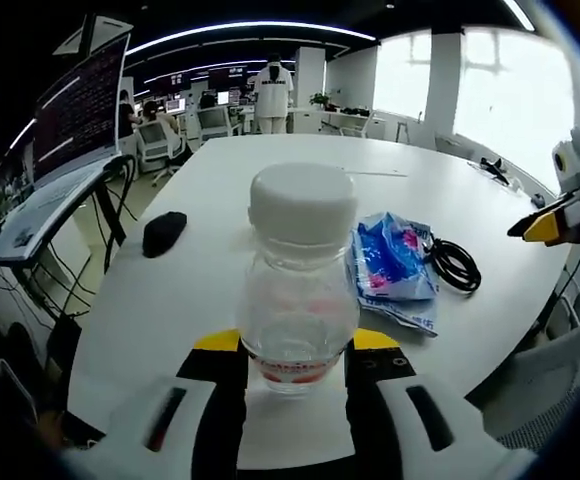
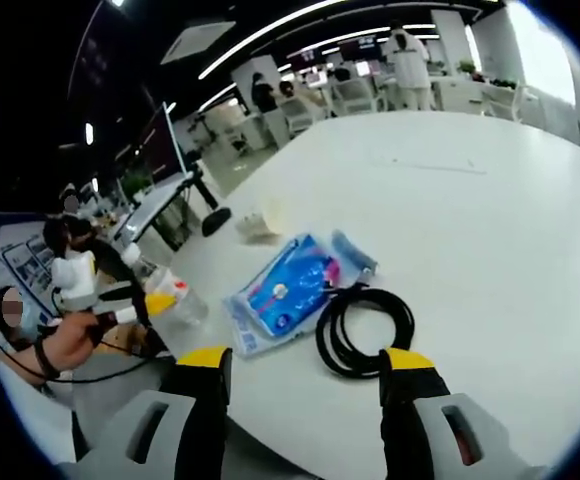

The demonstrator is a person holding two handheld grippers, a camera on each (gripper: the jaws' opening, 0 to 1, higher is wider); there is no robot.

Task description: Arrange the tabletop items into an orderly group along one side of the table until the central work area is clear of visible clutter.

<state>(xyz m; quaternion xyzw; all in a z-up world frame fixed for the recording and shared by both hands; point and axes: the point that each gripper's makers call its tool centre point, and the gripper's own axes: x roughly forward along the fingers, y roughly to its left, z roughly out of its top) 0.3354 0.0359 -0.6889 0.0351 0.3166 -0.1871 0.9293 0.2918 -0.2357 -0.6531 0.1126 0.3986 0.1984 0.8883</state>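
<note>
Left gripper (image 1: 295,345): jaws clamped on the clear bottle (image 1: 298,290), one yellow-tipped jaw on each side of its base. Bottle is upright, white cap (image 1: 302,203) on, red label band low down, sitting at 6 o'clock in the left gripper view on the white table (image 1: 230,180).

Right gripper (image 2: 305,362): jaws apart, nothing between them but tabletop. Coiled black cable (image 2: 363,330) lies just beyond the tips, toward the 5 o'clock jaw.

Other items in the left gripper view: blue plastic packet (image 1: 393,268) at 3 o'clock of the bottle, flat on the table, cable (image 1: 454,262) touching its far edge. Black mouse-like object (image 1: 163,232) at 10 o'clock, well apart from the bottle. The right gripper's yellow tip (image 1: 545,226) enters at the 3 o'clock edge.

Right gripper view: packet (image 2: 288,288) just beside the cable at its 9 o'clock, overlap at the coil's edge. Left gripper with the bottle (image 2: 175,300) at 9 o'clock, held by a hand (image 2: 70,340). A small crumpled white item (image 2: 257,224) lies farther up the table at 11 o'clock; can't tell what it is.
</note>
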